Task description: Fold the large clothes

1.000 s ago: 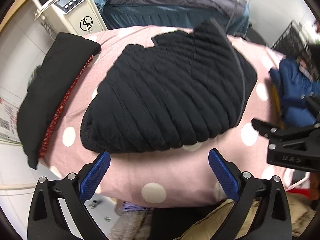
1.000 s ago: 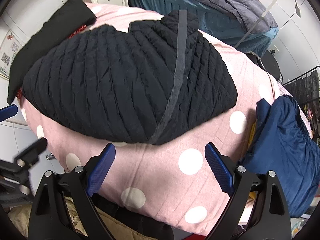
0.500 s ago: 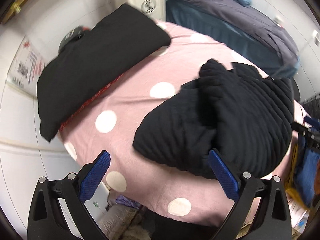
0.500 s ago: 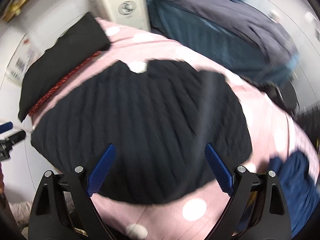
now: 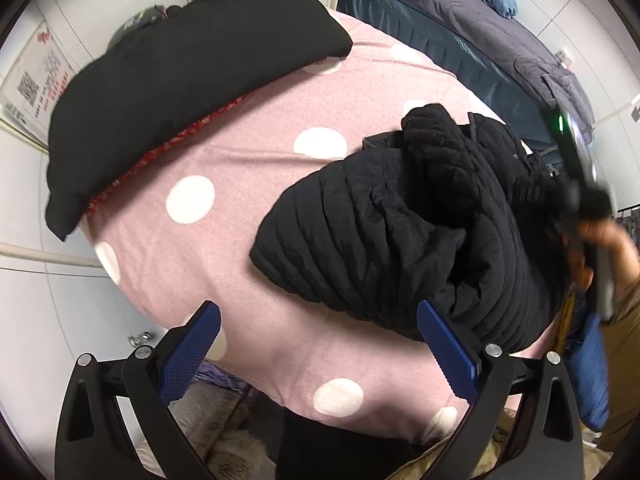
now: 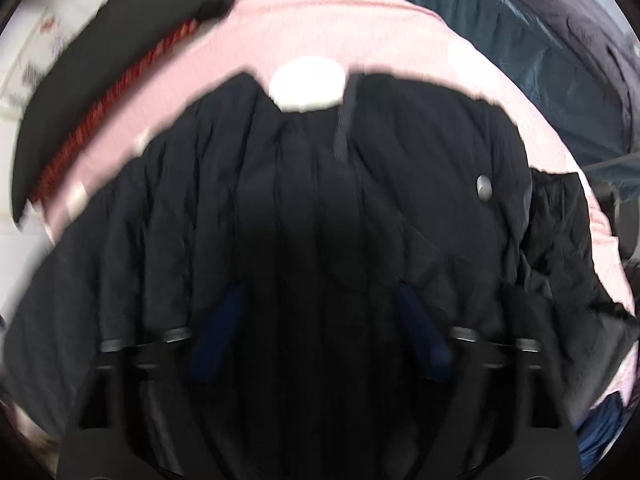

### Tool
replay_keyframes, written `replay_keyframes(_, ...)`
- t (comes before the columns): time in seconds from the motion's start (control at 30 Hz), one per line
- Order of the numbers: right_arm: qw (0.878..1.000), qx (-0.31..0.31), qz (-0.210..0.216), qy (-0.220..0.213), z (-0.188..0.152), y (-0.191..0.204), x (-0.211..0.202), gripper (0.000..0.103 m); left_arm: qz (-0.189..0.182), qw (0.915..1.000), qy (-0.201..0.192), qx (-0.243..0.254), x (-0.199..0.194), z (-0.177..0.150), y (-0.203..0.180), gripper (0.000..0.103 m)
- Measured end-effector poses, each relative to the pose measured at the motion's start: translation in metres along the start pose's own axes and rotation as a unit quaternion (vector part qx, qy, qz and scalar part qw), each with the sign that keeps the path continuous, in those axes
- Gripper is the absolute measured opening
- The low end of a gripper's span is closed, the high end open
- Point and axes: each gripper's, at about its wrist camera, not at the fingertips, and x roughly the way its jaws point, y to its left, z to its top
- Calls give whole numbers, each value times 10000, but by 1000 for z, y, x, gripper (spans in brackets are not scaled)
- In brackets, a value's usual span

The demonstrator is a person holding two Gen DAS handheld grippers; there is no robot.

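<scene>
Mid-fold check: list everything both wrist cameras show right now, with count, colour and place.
quilted jacket: one, black, bunched on the table's right side
folded garment: one, black with red trim, far left edge
tablecloth: one, pink with white dots, covering the table
bed: one, dark blue-grey bedding, behind the table
blue garment: one, right edge, mostly hidden
left gripper: blue pads, open, above the near table edge
right gripper: jaws closing, down over the jacket; blurred

A: Quilted jacket (image 5: 404,232) lies bunched on the table cover (image 5: 256,184), right of the left gripper (image 5: 318,350).

B: And the folded garment (image 5: 180,80) sits at the far left edge, the bed (image 5: 472,36) behind the table.
</scene>
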Motion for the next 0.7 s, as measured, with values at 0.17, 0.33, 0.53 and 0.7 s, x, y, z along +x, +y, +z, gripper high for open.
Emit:
replay_keyframes(0.17,9992,-202,193,292,-89,3,-6,11,-55,9999,-78,136,3,10,-4,96)
replay_keyframes(0.33,9940,597,476,782,-201,-14,2,9,-224,9987,-214,414,3,23,-21,96)
replay_keyframes(0.53,9876,577,322,1423,-294,14,30,14,-330,9967,-143,727,20,27,-47,96)
replay_keyframes(0.7,9974,-10,-518,502,-285,41,-17,68,-276,9953,28,924,39,19,-61,96)
